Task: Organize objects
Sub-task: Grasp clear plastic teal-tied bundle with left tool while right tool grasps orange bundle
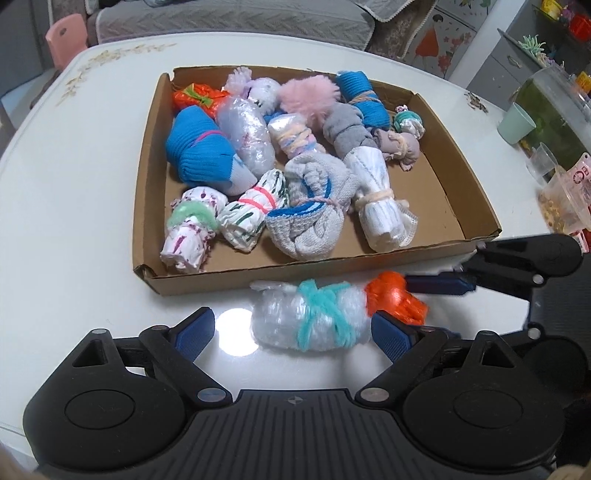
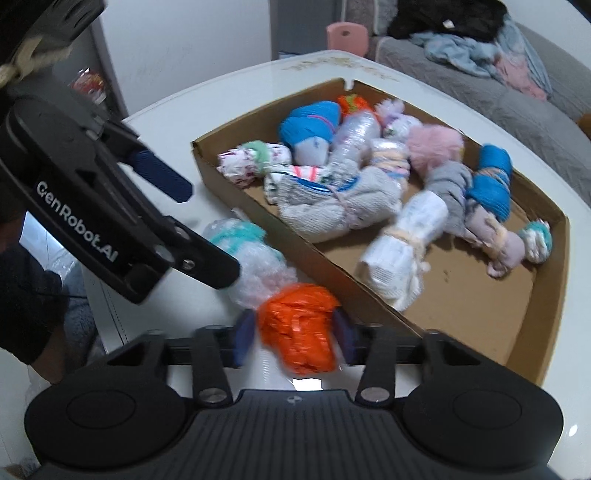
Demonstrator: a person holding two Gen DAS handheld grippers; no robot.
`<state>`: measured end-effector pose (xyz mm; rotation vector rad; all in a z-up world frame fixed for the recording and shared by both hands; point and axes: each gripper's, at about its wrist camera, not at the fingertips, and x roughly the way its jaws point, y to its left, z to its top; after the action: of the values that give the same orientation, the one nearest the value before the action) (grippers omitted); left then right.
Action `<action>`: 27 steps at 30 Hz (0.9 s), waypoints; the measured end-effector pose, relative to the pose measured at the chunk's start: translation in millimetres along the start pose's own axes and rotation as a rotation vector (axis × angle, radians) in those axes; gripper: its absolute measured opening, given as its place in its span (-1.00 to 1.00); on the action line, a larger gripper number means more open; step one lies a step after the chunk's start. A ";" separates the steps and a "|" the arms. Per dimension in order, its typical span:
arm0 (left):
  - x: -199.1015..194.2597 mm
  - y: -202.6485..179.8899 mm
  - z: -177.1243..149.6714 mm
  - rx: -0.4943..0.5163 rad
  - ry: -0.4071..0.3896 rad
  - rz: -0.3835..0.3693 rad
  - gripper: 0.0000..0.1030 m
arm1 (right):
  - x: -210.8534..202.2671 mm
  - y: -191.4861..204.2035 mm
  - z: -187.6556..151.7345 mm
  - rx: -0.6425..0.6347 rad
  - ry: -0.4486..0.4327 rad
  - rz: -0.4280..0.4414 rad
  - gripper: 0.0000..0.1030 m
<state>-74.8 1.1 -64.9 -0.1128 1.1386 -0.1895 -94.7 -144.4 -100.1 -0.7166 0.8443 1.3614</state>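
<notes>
A bubble-wrap bundle (image 1: pixel 314 321) tied with teal yarn lies on the white table (image 1: pixel 74 192), just in front of the cardboard tray (image 1: pixel 146 206). My left gripper (image 1: pixel 295 332) is open and straddles it, the left pad well clear of the wrap. An orange plastic bundle (image 1: pixel 395 301) touches the wrap's right end. My right gripper (image 2: pixel 295 338) is shut on that orange bundle (image 2: pixel 295 332), pads pressing both sides. The tray (image 2: pixel 332 266) holds several tied bundles of socks, cloth and plastic.
A green cup (image 1: pixel 515 122), a clear tank (image 1: pixel 554 99) and a plastic tub of snacks (image 1: pixel 565 199) stand along the table's right edge. A pink chair (image 1: pixel 66 37) and a grey sofa (image 1: pixel 229 22) lie beyond the far edge.
</notes>
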 end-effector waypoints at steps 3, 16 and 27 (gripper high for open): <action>1.5 -6.9 -0.7 0.015 -0.011 0.000 0.84 | -7.6 -1.7 -7.6 0.014 0.020 0.001 -0.39; 20.5 -26.3 -14.3 0.167 -0.059 0.051 0.84 | -11.7 -3.1 -17.5 0.032 0.028 -0.016 -0.23; 31.5 -26.8 -20.9 0.183 -0.079 0.042 0.59 | -2.4 -6.7 -15.2 0.040 0.050 -0.015 -0.21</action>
<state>-83.5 -31.6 -96.7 0.0655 1.0391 -0.2488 -89.6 -159.1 -106.4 -0.7270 0.9014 1.3145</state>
